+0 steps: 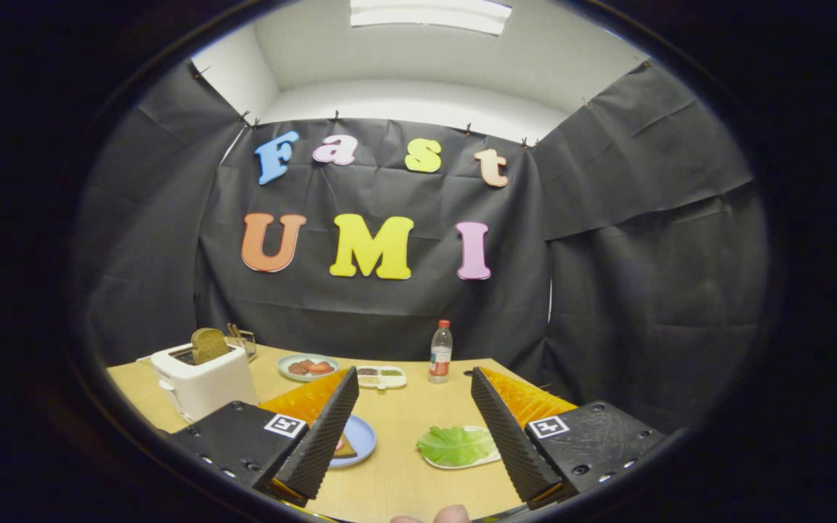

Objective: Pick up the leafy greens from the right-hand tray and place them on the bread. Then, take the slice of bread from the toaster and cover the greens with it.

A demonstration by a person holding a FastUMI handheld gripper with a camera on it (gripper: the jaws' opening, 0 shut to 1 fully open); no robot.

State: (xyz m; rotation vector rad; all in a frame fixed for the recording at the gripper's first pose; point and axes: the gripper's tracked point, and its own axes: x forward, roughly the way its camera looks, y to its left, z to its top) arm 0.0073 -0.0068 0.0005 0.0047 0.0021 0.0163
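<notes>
Here the gripper (413, 407) is held above the wooden counter (397, 476), its fingers (328, 428) spread wide apart with nothing gripped between them. The leafy greens (455, 444) are seen on a white tray (487, 459) at the lower right of centre, just beside the inner edge of the right finger. A blue plate (362, 438) with a slice of bread (344, 447) on it is partly hidden behind the left finger. At the left of the frame a white toaster (204, 383) is found, a brown slice (209, 344) standing up out of its slot. Further back on the counter a plate of reddish food (308, 367), a small divided dish (382, 375) and a capped bottle (440, 353) are noted. Fingertips of a hand (437, 516) are visible at the bottom edge.
</notes>
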